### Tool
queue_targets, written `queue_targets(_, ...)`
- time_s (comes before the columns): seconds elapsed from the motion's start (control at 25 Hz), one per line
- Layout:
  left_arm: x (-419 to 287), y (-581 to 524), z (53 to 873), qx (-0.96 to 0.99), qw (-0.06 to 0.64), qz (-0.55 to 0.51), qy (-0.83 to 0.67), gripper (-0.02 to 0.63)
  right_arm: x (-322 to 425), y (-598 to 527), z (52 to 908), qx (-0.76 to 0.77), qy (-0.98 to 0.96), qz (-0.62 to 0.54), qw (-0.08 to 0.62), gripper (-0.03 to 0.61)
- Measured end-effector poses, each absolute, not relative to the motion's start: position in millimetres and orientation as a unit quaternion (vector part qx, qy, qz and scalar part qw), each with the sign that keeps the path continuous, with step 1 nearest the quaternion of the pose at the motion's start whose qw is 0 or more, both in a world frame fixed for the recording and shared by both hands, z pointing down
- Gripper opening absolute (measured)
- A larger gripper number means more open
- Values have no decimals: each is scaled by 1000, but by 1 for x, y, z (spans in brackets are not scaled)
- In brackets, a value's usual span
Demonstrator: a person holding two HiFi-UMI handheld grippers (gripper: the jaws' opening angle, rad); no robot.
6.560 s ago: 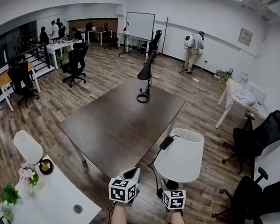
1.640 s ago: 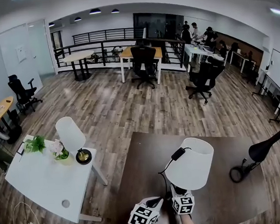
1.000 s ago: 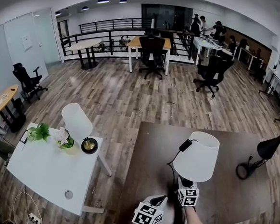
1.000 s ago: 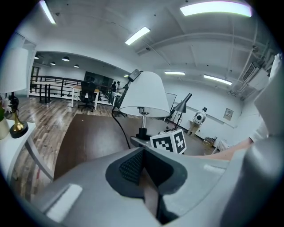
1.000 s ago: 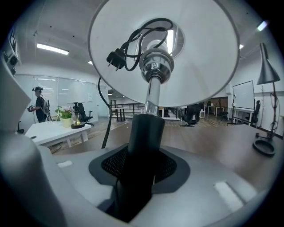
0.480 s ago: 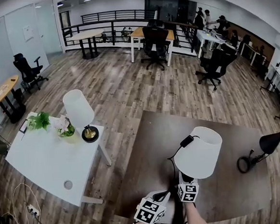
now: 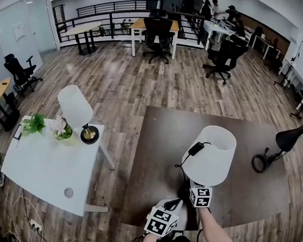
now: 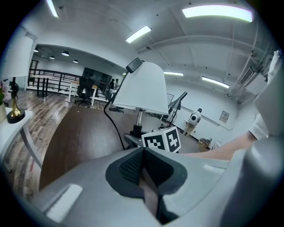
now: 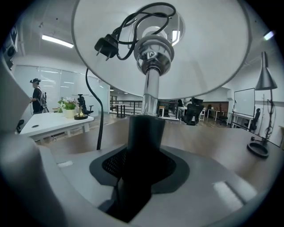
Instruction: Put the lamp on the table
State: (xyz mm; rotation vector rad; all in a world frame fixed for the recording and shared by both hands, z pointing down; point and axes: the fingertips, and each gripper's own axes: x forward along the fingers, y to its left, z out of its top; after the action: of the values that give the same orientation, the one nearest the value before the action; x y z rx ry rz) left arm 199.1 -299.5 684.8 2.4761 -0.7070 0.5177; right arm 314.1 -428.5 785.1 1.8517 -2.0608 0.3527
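Observation:
The lamp [image 7: 210,155] has a white shade, a chrome stem [image 9: 150,84] and a black lower part. Its black cord and plug [image 7: 195,149] are looped over the shade. My right gripper [image 7: 200,196] is shut on the black lower part [image 9: 144,133] and holds the lamp upright over the near part of the dark brown table [image 7: 158,143]. Whether the lamp touches the table is hidden. My left gripper [image 7: 162,221] is beside it at the table's near edge, jaws shut with nothing between them [image 8: 144,170]. The left gripper view shows the lamp [image 8: 142,86] just ahead.
A white table [image 7: 41,173] stands to the left with a second white-shaded lamp [image 7: 76,105] and a potted plant [image 7: 34,124]. A black desk lamp [image 7: 288,138] stands at the brown table's right end. Office chairs, desks and people are at the far side of the room.
My view has swung round the room, and the brown table now lies in front of me. The lamp stays in my right gripper and has moved slightly forward over the table.

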Motion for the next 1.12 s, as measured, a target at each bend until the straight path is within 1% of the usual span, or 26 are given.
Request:
queue_targets(0.36,200,-288,689,913,261,183,-254,0,316,-412,791,657,-722,124,180,160)
queue_targets(0.6,203,-279,694,913,265,183,-249,0,314,-411,790,653,-726,101,192,160)
queue_targets(0.88,203,-264,706,910,267,191,-252,0,316,-412,789,659,-722,96,187,160)
queue_targets(1.12,199,-239,689,911,252,194,-263,0,319,-396,785,672,-709,107,183,180)
